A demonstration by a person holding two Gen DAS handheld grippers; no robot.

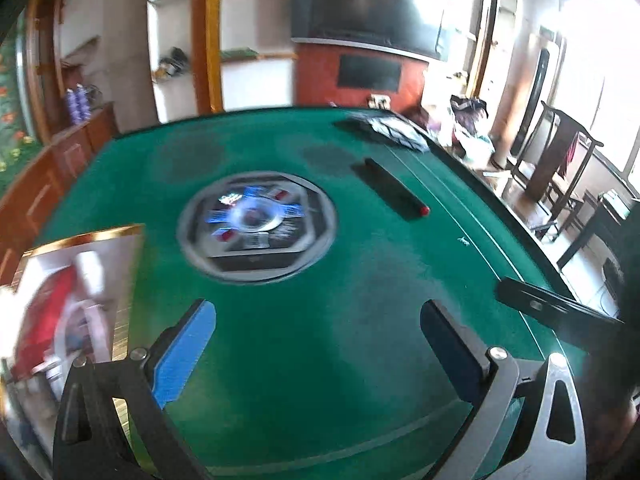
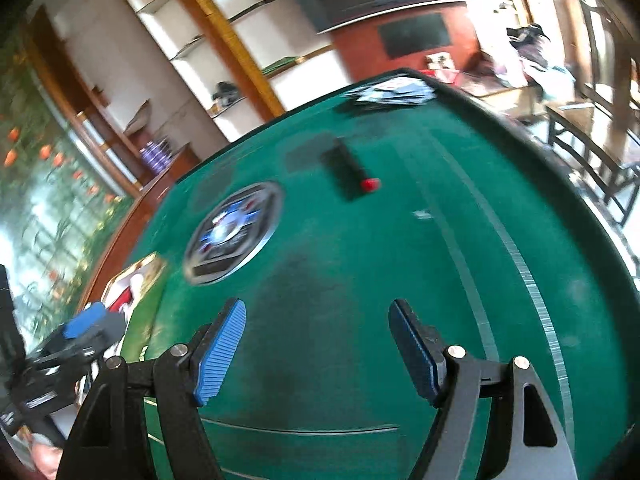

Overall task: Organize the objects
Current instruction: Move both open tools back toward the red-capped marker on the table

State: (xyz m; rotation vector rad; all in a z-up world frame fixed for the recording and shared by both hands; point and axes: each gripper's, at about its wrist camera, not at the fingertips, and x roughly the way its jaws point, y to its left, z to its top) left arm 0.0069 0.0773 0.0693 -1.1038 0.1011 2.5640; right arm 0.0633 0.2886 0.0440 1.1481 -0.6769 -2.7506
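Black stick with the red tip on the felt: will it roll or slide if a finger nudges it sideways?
The black stick with the red tip lies flat on the green felt table, so tipping seems unlikely. Motion blur hides whether it is round or flat-sided, so rolling cannot be ruled out. The felt probably grips, so expect a short drag or pivot. It looks straight, probably rigid.

A: What's in the background?
B: White wall shelves [image 1: 256,20] with wooden posts, a big dark TV [image 1: 372,4], a wooden chair [image 1: 560,152] by the bright window.
A: Left side?
B: Floral wallpaper [image 2: 48,184].
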